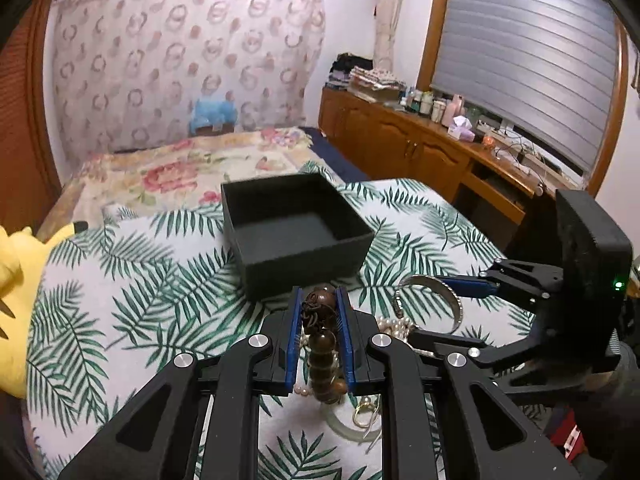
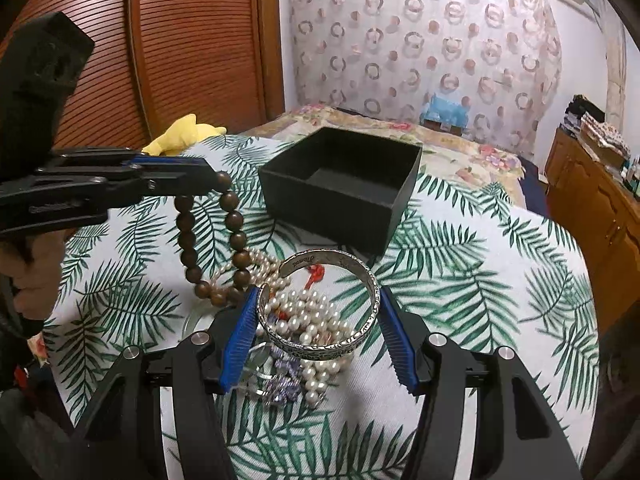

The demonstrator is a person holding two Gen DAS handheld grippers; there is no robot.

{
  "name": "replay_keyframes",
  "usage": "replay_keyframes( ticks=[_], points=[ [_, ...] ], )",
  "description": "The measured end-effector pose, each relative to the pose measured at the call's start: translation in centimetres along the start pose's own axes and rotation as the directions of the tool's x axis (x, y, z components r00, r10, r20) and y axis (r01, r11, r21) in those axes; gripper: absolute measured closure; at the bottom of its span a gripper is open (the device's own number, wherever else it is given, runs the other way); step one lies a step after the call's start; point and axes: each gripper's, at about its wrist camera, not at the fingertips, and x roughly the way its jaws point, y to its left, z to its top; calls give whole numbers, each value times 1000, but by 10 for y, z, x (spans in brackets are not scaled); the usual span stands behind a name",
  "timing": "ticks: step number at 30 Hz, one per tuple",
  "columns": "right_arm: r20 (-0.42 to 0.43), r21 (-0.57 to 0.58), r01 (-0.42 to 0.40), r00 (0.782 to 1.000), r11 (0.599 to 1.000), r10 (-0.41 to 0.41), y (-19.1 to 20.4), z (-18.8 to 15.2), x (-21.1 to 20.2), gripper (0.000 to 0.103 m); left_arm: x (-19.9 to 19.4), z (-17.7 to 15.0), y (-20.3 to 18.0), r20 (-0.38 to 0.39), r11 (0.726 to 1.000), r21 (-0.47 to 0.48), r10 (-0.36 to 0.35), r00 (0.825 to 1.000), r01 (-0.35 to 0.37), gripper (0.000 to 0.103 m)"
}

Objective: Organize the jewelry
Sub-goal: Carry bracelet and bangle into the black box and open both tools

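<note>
My left gripper [image 1: 319, 300] is shut on a brown wooden bead bracelet [image 1: 322, 344] and holds it above the leaf-print cloth; in the right wrist view the bracelet [image 2: 208, 240] hangs in a loop from the left gripper [image 2: 212, 182]. My right gripper [image 2: 316, 304] is closed on a silver cuff bangle [image 2: 340, 312], its pads touching both sides, just over a pile of pearl strands [image 2: 304, 320]. The bangle also shows in the left wrist view [image 1: 436, 292]. An open, empty black box [image 1: 292, 228] [image 2: 344, 184] stands beyond both grippers.
A pale jade bangle [image 1: 348, 424], a gold piece [image 1: 366, 412] and purple crystal beads [image 2: 284, 380] lie in the pile. A yellow plush toy [image 1: 12, 280] sits at the bed's left edge. A wooden dresser [image 1: 420, 148] with bottles stands at right.
</note>
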Motion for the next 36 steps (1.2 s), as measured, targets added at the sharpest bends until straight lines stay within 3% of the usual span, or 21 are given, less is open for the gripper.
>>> replay_keyframes(
  ticks=[15, 26, 30, 36],
  points=[
    [61, -17, 38, 997, 999, -37, -27, 58, 25, 42, -7, 46, 16, 63, 998, 10, 64, 996, -64, 88],
    [45, -19, 32, 999, 999, -31, -45, 93, 66, 41, 3, 72, 27, 72, 993, 13, 114, 991, -116, 88],
    [55, 8, 11, 998, 1000, -11, -51, 95, 68, 28, 1, 81, 24, 84, 993, 21, 115, 990, -117, 88],
    [70, 41, 5, 998, 999, -8, -60, 90, 56, 28, 7, 92, 20, 94, 992, 31, 116, 989, -120, 88]
  ],
)
